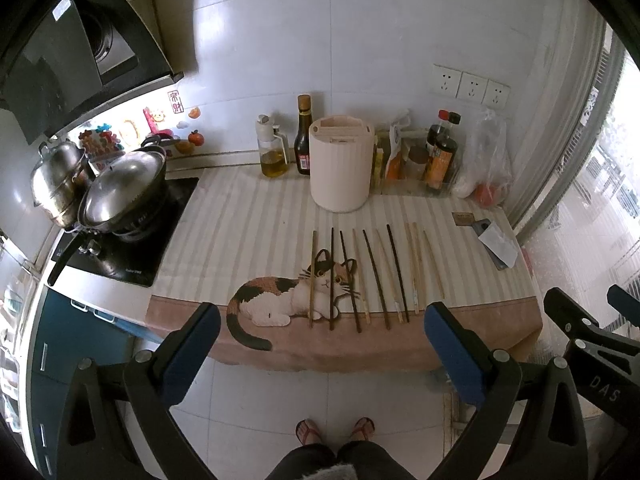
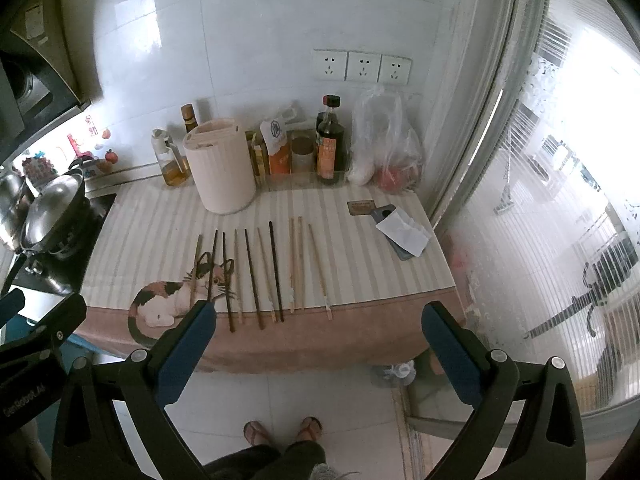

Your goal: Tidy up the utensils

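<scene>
Both grippers spread wide, nothing held.

Left gripper [image 1: 322, 334] and right gripper [image 2: 320, 330] hovering off the desk [image 1: 240, 216] edge; chopsticks [image 1: 376, 276] laid in a row just in front of the holder [image 1: 342, 164], beside the cat print [image 1: 288, 292].

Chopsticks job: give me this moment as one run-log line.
stage: not started | left gripper: open, empty | right gripper: open, empty | chopsticks: in a row on cat mat | holder: upright behind
</scene>
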Demonstrator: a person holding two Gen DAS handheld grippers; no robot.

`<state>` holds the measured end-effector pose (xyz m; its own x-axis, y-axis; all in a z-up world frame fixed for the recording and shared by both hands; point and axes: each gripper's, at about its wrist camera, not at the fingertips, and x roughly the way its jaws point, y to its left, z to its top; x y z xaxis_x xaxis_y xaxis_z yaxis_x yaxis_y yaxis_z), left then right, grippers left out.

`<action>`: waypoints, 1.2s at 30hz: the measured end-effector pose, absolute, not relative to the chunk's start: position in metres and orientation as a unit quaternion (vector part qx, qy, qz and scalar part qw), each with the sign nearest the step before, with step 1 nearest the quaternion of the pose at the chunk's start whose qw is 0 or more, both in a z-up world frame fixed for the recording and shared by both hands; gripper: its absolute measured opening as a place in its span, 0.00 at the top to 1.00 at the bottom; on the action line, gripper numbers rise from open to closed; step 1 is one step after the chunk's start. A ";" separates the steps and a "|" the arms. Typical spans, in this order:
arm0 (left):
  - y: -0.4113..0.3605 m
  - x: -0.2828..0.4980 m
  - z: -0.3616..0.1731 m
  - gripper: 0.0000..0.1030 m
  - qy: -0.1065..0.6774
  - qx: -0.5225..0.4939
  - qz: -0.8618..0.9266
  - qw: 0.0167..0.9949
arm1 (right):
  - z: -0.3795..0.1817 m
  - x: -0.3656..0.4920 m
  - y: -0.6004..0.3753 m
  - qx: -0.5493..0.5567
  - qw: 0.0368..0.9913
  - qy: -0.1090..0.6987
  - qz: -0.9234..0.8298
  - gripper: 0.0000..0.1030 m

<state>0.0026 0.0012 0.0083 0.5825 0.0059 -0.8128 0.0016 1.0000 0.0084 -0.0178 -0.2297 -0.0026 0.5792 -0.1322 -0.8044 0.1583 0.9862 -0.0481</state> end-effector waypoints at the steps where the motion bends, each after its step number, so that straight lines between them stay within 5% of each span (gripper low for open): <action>1: 0.002 0.003 0.009 0.00 0.457 0.004 0.001 0.890 | -0.003 -0.018 -0.229 0.014 0.889 0.451 -0.082 0.00; 36: -0.001 0.012 0.024 0.00 0.451 0.006 0.003 0.893 | 0.003 -0.018 -0.228 0.014 0.891 0.446 -0.083 0.00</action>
<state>0.0119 -0.0011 0.0243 0.5937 0.0105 -0.8046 -0.0006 0.9999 0.0127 -0.0183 -0.2283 0.0032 0.5879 -0.1352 -0.7976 0.1594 0.9860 -0.0496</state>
